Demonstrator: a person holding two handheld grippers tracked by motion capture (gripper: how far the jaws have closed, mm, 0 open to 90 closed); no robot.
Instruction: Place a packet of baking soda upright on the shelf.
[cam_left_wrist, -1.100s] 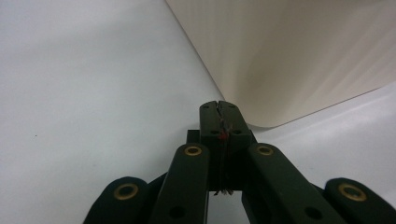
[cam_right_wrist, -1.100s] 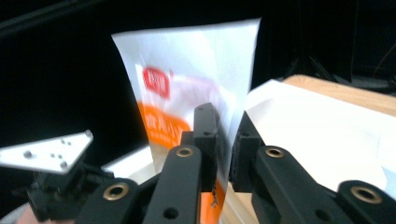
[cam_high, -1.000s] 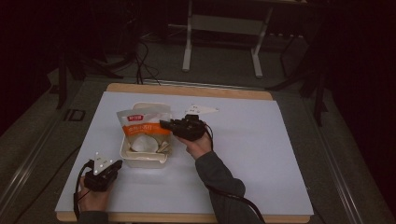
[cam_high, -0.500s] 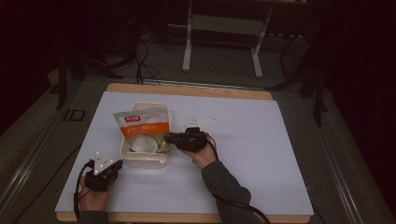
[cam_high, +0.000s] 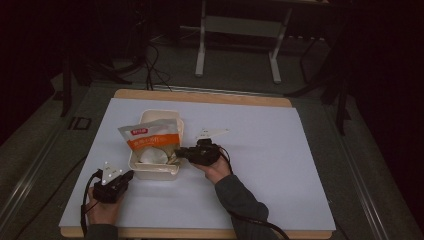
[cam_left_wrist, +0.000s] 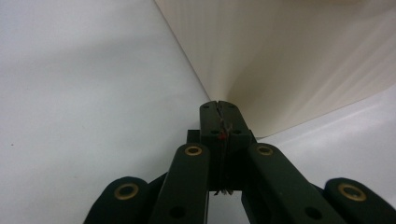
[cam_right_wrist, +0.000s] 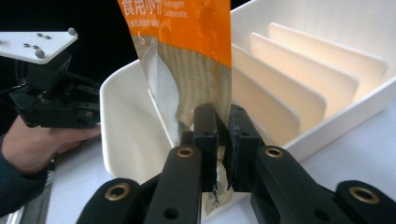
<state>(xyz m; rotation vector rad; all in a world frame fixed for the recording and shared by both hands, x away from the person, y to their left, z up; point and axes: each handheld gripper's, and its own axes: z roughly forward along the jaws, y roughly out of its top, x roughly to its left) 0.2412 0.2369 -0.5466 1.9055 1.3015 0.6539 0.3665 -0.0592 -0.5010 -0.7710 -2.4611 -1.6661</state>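
- Since a second ago the right gripper (cam_high: 186, 155) has drawn nearer and now sits at the near right side of the tray (cam_high: 172, 122); the pouch (cam_high: 150, 137) has come with it, now lying over the tray's middle.
- Its jaws are pinched tight on the pouch's lower edge, as the right gripper view shows (cam_right_wrist: 220, 140); the orange-and-clear pouch (cam_right_wrist: 187, 56) stands up from them.
- Beyond it in that view, the white tray (cam_right_wrist: 355, 100) has upright dividers (cam_right_wrist: 280, 98) along its inside.
- Unmoved, the left gripper (cam_high: 124, 177) rests on the white table (cam_high: 280, 165), near left, just beside the tray's near left corner.
- Seen along its own view, the left gripper (cam_left_wrist: 219, 108) has its jaws pressed together on nothing, tips right up against the cream tray wall (cam_left_wrist: 289, 60); contact I cannot tell.
- A hand (cam_high: 102, 210) holds the left gripper from the near edge.
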